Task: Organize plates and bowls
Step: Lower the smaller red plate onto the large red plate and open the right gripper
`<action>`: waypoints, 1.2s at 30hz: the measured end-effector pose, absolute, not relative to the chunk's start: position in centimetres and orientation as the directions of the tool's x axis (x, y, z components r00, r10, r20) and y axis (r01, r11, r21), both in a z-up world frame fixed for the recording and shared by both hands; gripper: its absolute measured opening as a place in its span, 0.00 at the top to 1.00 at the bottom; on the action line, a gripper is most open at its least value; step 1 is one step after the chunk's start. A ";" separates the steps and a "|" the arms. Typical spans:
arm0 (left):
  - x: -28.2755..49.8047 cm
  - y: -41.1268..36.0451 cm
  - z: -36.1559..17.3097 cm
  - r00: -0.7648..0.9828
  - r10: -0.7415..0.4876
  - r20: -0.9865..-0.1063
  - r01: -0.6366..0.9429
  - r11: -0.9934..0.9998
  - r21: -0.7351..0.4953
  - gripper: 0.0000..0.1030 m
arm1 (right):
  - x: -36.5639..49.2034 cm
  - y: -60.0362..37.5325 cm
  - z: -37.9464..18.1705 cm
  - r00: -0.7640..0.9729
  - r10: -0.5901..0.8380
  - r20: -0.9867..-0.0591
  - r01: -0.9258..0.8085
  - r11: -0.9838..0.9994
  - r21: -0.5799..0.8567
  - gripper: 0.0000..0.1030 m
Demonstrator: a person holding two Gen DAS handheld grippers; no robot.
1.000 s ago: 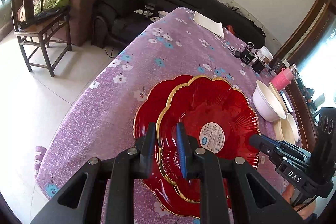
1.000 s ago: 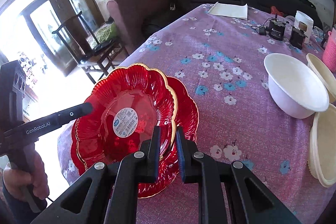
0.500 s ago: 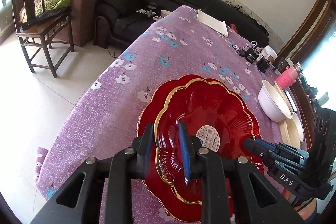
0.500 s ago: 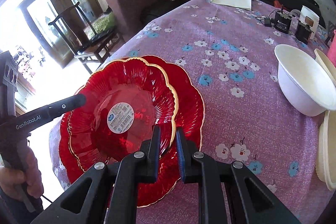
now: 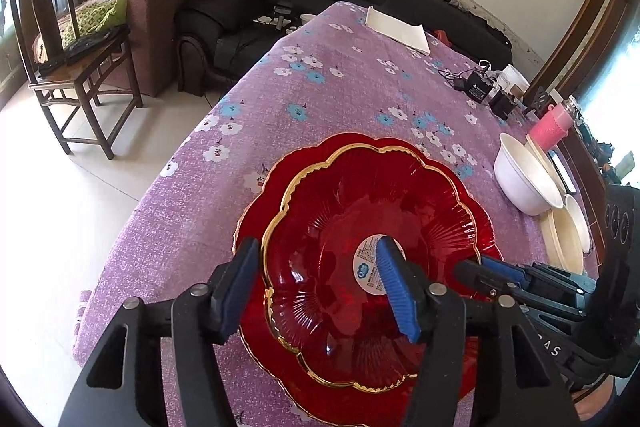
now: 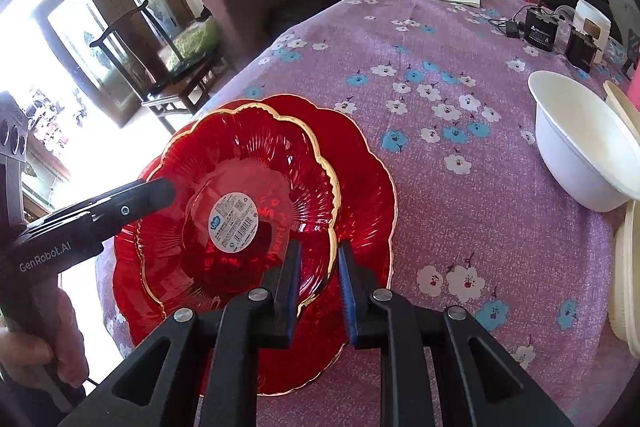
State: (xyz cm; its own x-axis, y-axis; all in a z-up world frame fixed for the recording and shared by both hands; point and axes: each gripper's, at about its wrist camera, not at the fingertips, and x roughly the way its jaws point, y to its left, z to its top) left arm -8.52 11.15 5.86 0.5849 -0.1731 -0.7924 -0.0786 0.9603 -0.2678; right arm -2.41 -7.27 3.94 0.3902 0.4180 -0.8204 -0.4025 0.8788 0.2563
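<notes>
Left wrist view: left gripper [image 5: 316,283], fingers just sprung wide, straddles the top red plate's [image 5: 372,267] near rim, while right gripper [image 6: 318,285], barely parted, brackets its opposite rim.

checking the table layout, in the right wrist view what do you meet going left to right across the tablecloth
left tool → top red plate → larger red plate underneath → white bowl → cream plates at the right edge

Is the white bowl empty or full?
Empty. The white bowl shows only its bare white inside, with nothing lying in it.
</notes>
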 end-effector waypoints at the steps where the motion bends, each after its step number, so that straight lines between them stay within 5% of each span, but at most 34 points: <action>1: -8.5 11.1 5.9 0.584 -0.170 -0.794 -0.078 0.961 -0.264 0.40 | -2.4 -7.3 4.0 0.391 0.418 -0.820 -0.404 0.879 0.255 0.80; 5: -8.5 10.9 5.9 0.579 -0.172 -0.797 -0.076 0.962 -0.262 0.36 | -2.6 -7.3 4.0 0.389 0.419 -0.820 -0.414 0.875 0.251 0.77; 18: -8.3 10.4 5.8 0.566 -0.192 -0.802 -0.061 0.960 -0.272 0.27 | -3.6 -6.9 5.2 0.426 0.425 -0.799 -0.458 0.863 0.215 0.38; 36: -9.2 10.0 6.9 0.582 -0.172 -0.795 -0.064 0.965 -0.256 0.26 | -3.9 -10.3 6.7 0.452 0.459 -0.765 -0.413 0.868 0.276 0.37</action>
State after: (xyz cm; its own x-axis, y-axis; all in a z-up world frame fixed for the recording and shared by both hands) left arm -9.16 10.02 6.90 0.5822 -0.1720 -0.7946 -0.0640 0.9646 -0.2558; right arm -3.88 -10.32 6.69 0.4524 0.4591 -0.7646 -0.4133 0.8676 0.2764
